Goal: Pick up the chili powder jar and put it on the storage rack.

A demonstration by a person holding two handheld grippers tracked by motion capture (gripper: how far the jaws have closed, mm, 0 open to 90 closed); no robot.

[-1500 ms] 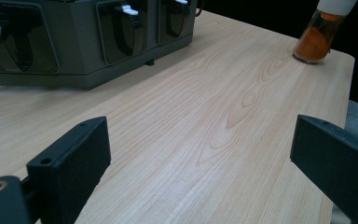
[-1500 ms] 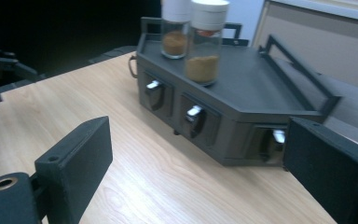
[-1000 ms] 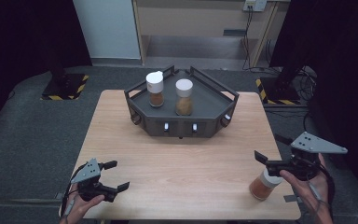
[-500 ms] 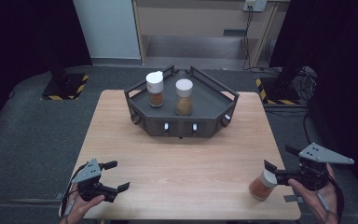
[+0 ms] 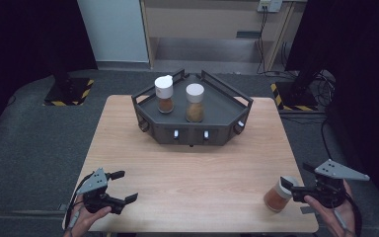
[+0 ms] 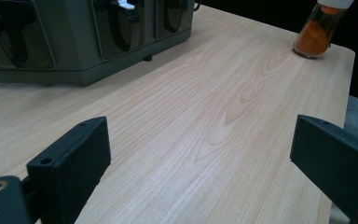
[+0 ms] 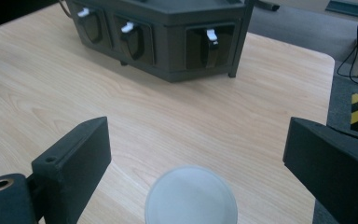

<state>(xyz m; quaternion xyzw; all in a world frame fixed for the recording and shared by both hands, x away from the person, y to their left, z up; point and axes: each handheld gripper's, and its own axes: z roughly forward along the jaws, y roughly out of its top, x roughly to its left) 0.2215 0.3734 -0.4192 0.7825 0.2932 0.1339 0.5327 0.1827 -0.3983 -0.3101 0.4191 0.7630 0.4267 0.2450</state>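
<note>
Our right hand-held gripper hangs jaws apart over the white-capped glass jar of orange spice, upright at the light wooden worktop's near right corner, cap just ahead between the jaws. Our left hand-held gripper sits wide open, well apart. The dark grey rack stands clear behind.

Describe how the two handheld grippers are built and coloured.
Left gripper and right gripper are black, each topped by a grey three-cornered plate. The fingers are blocky, matte black, with a small hole on top. A thin cable trails from the left one.
</note>
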